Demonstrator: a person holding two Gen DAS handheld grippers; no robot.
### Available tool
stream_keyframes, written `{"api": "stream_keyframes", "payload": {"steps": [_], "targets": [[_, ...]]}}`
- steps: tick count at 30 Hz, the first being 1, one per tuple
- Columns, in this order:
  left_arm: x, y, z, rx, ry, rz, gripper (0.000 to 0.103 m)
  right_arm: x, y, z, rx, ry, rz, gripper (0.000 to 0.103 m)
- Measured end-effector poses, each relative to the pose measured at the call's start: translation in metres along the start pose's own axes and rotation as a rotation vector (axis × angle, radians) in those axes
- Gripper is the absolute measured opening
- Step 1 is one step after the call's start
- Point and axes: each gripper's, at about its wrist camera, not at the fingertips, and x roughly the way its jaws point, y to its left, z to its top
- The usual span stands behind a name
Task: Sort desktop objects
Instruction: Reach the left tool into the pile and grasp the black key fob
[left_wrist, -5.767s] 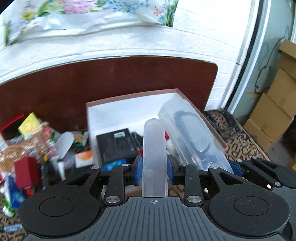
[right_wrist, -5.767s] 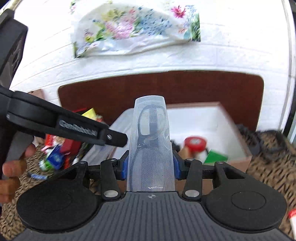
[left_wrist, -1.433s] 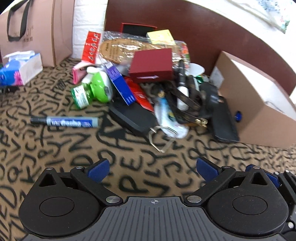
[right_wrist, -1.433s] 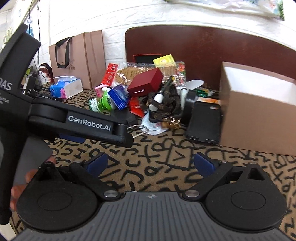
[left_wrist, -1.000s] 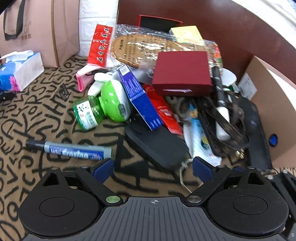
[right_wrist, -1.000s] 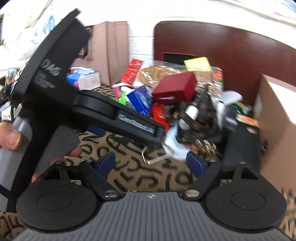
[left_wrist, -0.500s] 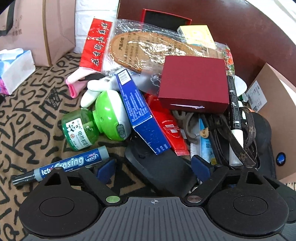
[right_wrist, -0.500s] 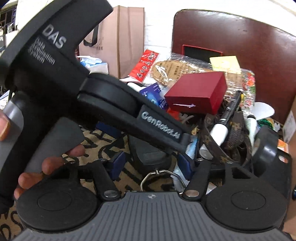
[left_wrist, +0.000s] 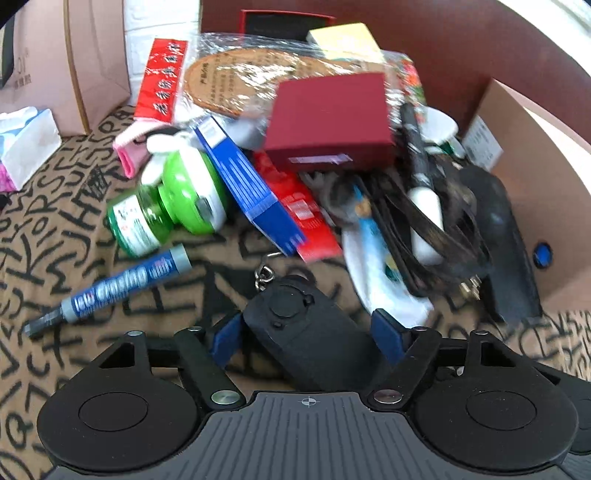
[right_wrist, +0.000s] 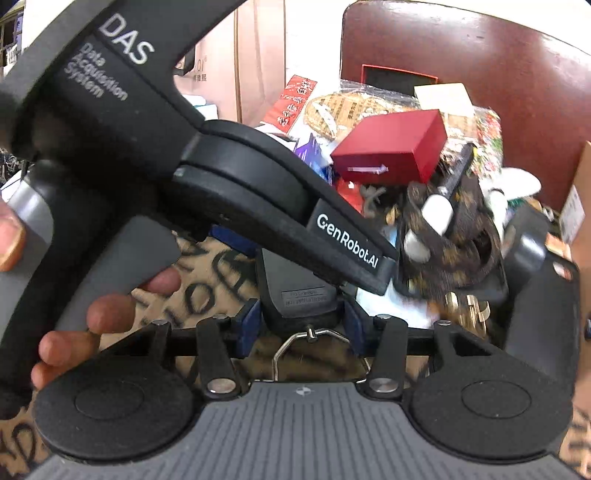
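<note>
The left hand-held gripper (right_wrist: 369, 273) is sweeping across the upper left of the right wrist view, blocking most of the pile behind it. The black device (right_wrist: 299, 291) is showing only its near end there, the rest sitting under that gripper. Its label is too small to read. The cardboard box (left_wrist: 535, 173) is running off the right edge of the left wrist view. The blue marker (left_wrist: 122, 284) is smearing with blur, lettering unreadable. The pink paper bag (left_wrist: 74, 62) is getting cropped at upper left.
</note>
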Motion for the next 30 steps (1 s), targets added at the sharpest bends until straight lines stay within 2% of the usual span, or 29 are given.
{"api": "stream_keyframes", "payload": {"steps": [7, 14, 19, 22, 25, 30], "targets": [[-0.027, -0.027, -0.038, 0.017, 0.024, -0.053, 0.071, -0.042, 0.013, -0.033, 0.048, 0.003, -0.057, 0.052], [-0.043, -0.08, -0.07, 0.159, 0.073, -0.131, 0.076, -0.098, 0.021, -0.076, 0.138, 0.016, -0.142, 0.05], [-0.051, -0.109, -0.085, 0.23, 0.111, -0.171, 0.074, -0.126, 0.026, -0.095, 0.168, 0.031, -0.215, 0.049], [-0.058, -0.116, -0.092, 0.252, 0.128, -0.156, 0.075, -0.14, 0.025, -0.104, 0.209, 0.03, -0.219, 0.049], [-0.061, -0.113, -0.095, 0.23, 0.143, -0.126, 0.086, -0.141, 0.025, -0.104, 0.232, 0.027, -0.215, 0.052], [-0.062, -0.112, -0.098, 0.198, 0.161, -0.1, 0.087, -0.135, 0.027, -0.099, 0.23, 0.027, -0.221, 0.055]]}}
